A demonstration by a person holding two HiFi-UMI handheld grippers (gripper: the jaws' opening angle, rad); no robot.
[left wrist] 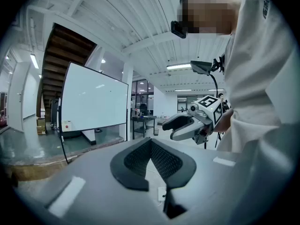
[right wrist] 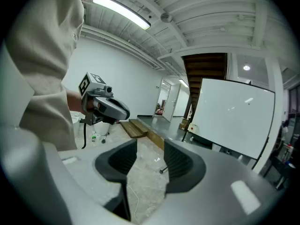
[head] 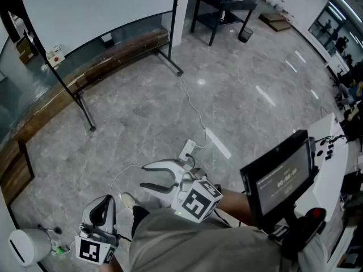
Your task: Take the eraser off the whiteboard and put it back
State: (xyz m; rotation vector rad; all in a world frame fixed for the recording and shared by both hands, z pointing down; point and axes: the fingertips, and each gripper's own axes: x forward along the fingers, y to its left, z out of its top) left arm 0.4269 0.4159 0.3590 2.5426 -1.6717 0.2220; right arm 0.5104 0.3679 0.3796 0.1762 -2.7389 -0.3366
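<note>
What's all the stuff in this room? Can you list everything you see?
whiteboard: one, white, far left
stand: one, black, holding the whiteboard
small box: one, white with a red spot, by the whiteboard's left edge
wooden step: one, brown, along the wall behind the stand
table: one, black, far end
floor: one, grey, everywhere
cable: one, white, across the floor
power strip: one, white, on the floor past the right claw
screen: one, black, right side
left claw: one, grey and black, shut, empty, low left
right claw: one, grey and black, open, empty, middle
shirt: one, light, bottom
</note>
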